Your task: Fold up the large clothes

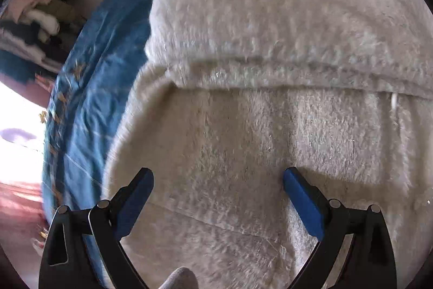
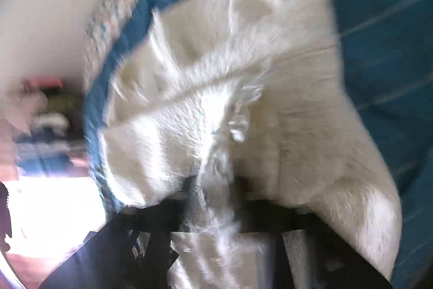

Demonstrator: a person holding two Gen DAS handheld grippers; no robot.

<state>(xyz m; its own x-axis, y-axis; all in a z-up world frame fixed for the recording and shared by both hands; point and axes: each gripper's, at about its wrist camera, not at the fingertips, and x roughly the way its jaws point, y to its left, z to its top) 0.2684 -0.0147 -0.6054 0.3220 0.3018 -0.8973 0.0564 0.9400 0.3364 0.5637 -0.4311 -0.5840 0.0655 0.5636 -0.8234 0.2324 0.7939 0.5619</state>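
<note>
Gripping a bunched edge of the fuzzy white garment [image 2: 189,126], my right claw [image 2: 216,188] sat nearer its fold [image 1: 270,67] than my left claw [image 1: 218,176], spread empty over the flat part.

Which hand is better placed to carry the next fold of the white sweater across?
Probably right. The right tool already appears shut on a bunch of the sweater, lifting it off the blue bedspread. The left tool is open, holding nothing.
</note>
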